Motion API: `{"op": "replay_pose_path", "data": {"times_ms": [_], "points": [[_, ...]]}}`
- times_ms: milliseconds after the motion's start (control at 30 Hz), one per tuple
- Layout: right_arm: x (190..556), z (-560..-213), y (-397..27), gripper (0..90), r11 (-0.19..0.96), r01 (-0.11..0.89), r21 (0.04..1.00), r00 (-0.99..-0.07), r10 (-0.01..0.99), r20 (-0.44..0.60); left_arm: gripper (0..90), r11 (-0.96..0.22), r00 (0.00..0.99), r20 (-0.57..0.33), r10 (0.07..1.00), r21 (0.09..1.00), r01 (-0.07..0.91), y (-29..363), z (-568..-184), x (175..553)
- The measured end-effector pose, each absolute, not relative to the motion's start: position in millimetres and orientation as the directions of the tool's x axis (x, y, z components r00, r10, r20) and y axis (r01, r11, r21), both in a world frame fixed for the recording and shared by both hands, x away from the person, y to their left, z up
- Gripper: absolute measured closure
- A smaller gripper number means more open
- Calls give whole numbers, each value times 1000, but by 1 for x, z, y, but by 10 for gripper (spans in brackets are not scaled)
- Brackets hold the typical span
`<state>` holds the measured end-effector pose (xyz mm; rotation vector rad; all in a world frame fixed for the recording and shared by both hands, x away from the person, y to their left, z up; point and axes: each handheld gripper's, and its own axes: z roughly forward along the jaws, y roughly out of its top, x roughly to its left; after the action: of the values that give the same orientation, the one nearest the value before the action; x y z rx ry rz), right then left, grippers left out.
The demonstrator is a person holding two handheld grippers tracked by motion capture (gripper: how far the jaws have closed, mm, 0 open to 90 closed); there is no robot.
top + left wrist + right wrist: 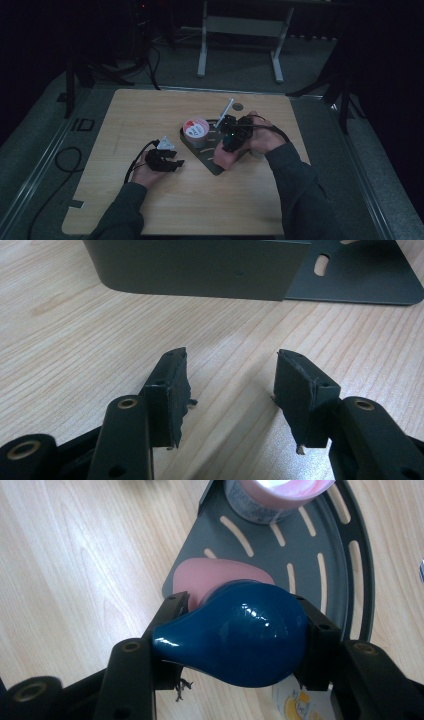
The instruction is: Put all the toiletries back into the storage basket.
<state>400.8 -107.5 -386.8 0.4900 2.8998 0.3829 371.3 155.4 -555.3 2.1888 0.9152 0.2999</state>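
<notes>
My right gripper (241, 602) is shut on a glossy blue bulb-shaped thing (240, 635), wide end to the right and narrow neck to the left. Just under it, a soft pink lump (205, 577) lies on a dark grey slotted tray (325, 565). In the high view this gripper (229, 141) hovers over the tray (212, 162), with the pink lump (223, 156) below it. My left gripper (232, 356) stands open low over the wood with nothing between its jaws, facing the tray's wall (200, 267). In the high view the left gripper (170, 162) is left of the tray.
A pink-lidded tub (196, 129) stands at the tray's left end and shows again as the tub (272, 497) beyond the bulb. A white stick (224, 112) and a small round disc (237, 106) lie behind the tray. Cables trail off the table's left side.
</notes>
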Motion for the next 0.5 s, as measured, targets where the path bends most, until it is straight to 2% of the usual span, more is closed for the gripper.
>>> {"op": "replay_pose_path", "data": {"times_ms": [500], "points": [[422,-386,-96,475,906,339,255,-918,378,-122,474,-480,719,-60,692,706,521,155,-555,371]]}}
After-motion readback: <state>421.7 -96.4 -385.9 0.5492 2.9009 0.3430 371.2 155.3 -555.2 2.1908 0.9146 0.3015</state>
